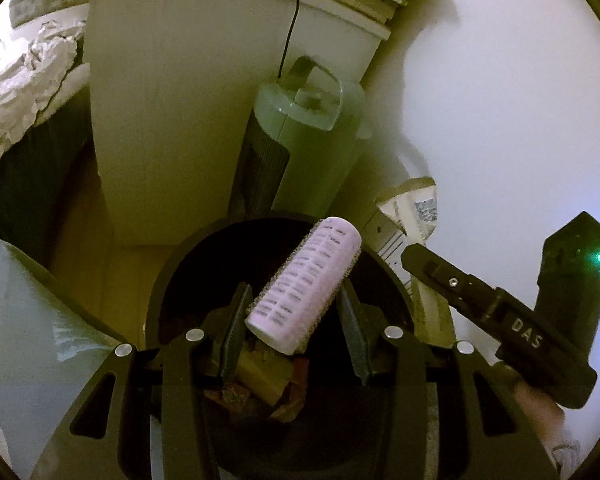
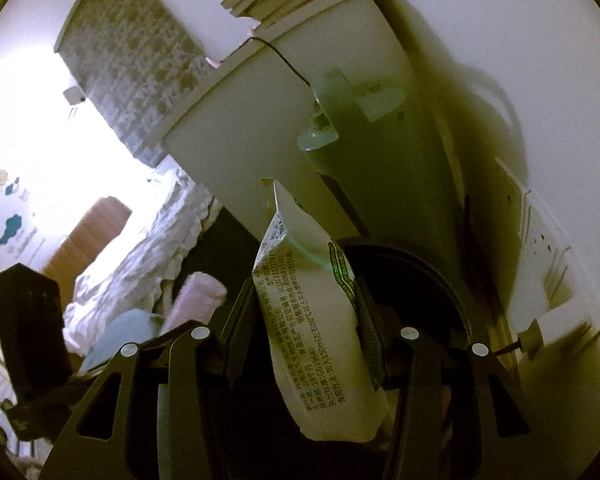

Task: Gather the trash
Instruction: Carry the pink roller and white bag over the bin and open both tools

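Nearest our left lens, the left tongs [image 1: 292, 312] were clamped on a pink wrapper with serrated edges [image 1: 306, 284], its lower end pinched between the two pads and its upper end slanting up and away to the right. Directly beneath those tongs gaped the black bin [image 1: 168, 276], with brown and yellowish scraps [image 1: 260, 376] lying in it under the wrapper. Beyond the bin, past the fingertips, stood a pale tower appliance with a handle [image 1: 304, 128], and to its left a white cabinet [image 1: 164, 120] against the wall. Off to the right of the left tongs we saw the right tongs' black body [image 1: 500, 312] with a green light. Through the right lens, the right tongs [image 2: 306, 320] gripped a white printed sachet [image 2: 316, 320] upright between their pads, its torn top rising above the fingertips. The bin's dark rim [image 2: 440, 276] lay just behind and right of them. Far off to their left we made out a rumpled white bed [image 2: 140, 264].
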{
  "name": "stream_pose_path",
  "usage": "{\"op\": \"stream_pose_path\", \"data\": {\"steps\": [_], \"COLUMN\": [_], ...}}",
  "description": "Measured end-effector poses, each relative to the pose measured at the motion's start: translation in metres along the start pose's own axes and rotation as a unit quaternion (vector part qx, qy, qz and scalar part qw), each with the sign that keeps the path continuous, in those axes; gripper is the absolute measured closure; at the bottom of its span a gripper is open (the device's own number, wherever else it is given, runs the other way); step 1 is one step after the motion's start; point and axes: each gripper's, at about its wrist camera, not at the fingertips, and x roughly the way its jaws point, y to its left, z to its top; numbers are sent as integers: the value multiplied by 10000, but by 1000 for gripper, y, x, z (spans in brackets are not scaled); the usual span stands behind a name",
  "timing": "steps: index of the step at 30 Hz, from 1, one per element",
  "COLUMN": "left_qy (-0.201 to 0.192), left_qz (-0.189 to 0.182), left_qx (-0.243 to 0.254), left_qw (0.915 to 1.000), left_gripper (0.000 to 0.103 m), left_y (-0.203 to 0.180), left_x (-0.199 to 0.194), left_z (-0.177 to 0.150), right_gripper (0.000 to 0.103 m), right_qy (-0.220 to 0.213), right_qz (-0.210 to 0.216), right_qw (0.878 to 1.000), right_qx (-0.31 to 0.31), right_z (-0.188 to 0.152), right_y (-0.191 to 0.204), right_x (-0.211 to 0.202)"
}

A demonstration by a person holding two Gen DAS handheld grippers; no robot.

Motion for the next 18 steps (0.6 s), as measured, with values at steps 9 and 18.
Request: {"op": "stream_pose_path", "data": {"steps": [9,18], "left_qy": [121,228], "left_qz": [1,10], "left_qx": [-140,-118], "left_qw": [9998,9997], "left_gripper": [59,59], "left_y": [1,0], "left_x": [9,13], "left_z": [5,7], "right_gripper": [55,55], "right_qy": [128,187], "right_qz": [-1,24], "right_qw": [9998,9997], "right_qx": [120,180], "right_z": [1,1], "right_y": [-3,-2], "right_x": [8,11]}}
